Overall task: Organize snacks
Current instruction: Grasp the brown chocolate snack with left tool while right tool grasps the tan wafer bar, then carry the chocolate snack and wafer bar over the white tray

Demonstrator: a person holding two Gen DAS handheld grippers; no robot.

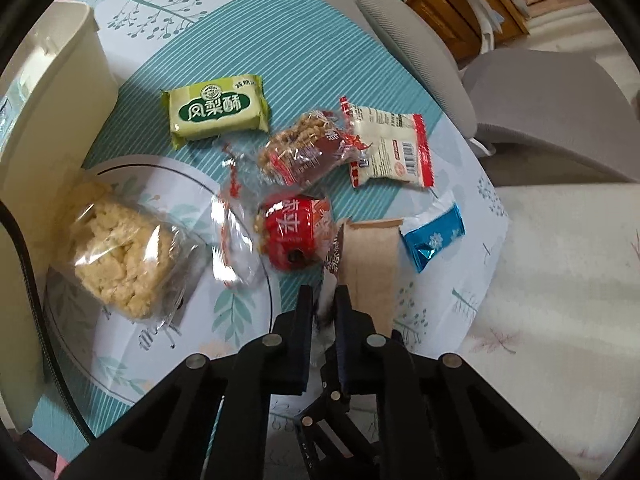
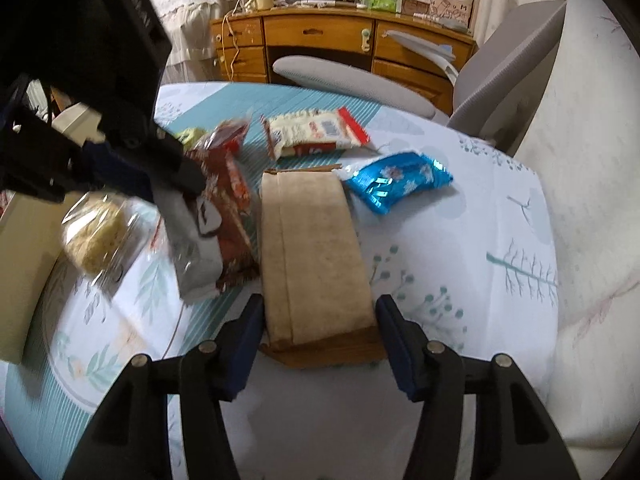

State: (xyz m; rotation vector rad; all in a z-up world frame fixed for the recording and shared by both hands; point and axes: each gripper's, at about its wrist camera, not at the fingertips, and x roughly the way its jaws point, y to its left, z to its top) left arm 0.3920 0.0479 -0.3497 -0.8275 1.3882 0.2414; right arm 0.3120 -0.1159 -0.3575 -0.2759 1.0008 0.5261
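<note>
**Both tools at the snack pile**

The brown packet lies flat on the counter, its near end between the fingers of the right tool. The jaws stand either side of that end; whether the pads press on it I cannot tell.

At 9 o'clock of the brown packet the left tool is clenched on a grey-white wrapper, which hangs from its tips in the right wrist view. Just behind that wrapper lies a red packet, partly on the rim of a plate. On the plate sits a clear-wrapped rice cake.

At 1 o'clock of the brown packet, close by, lies a blue candy. At 12 o'clock lies a white packet with red ends, and beside it, toward 11, a peanut bar in clear film. Farther toward 10 lies a green cake packet, and beyond the plate at 9 stands a cream bin
</note>
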